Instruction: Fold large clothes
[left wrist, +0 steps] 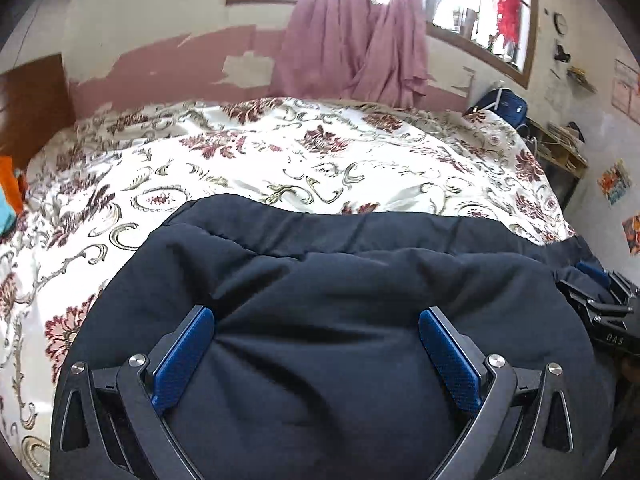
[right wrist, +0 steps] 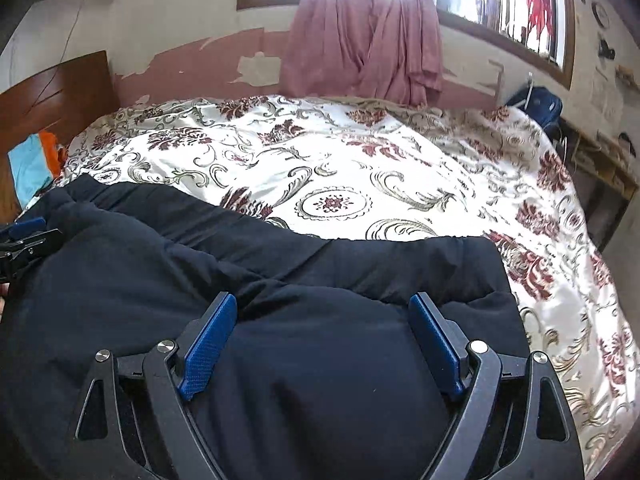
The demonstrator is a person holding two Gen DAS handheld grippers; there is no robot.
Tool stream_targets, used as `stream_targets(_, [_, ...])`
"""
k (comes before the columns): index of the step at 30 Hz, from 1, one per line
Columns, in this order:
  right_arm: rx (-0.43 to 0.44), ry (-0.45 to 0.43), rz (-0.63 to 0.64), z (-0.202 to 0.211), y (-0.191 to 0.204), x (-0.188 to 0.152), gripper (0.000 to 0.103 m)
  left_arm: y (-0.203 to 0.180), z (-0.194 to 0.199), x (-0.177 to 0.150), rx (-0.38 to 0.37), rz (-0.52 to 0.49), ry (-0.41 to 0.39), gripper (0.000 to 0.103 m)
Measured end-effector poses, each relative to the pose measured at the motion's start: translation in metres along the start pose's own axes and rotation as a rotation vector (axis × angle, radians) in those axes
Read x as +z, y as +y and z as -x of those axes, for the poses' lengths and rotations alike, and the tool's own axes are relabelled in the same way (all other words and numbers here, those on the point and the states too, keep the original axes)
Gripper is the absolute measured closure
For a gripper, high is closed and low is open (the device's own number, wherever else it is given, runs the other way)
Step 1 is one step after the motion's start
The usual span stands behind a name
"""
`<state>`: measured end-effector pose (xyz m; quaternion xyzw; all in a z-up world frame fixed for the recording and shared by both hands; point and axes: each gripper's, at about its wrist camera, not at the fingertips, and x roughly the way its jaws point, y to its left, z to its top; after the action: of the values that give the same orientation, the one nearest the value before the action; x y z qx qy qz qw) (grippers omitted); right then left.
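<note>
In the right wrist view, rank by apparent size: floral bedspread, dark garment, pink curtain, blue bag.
1. Floral bedspread and dark garment: alike; the garment's nearness inflates it.
2. Pink curtain.
3. Blue bag, farthest away.

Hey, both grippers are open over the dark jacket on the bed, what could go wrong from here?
1. The dark jacket looks thick and puffy; with the left gripper and right gripper open, the fold may spring back.
2. The glossy floral bedspread looks slippery, so the jacket could slide when tugged.
3. The grippers sit close side by side over the jacket; they might bump each other.
</note>
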<state>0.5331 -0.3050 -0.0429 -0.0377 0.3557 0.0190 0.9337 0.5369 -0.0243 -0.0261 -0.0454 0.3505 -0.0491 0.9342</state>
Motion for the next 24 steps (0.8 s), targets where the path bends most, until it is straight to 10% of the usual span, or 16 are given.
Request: stream_targets(24, [0.118,0.063,-0.12,-0.053,-0.015,-0.016,0.012,0.002,-0.041,-0.007,-0.089,0.032,-0.004,0.0])
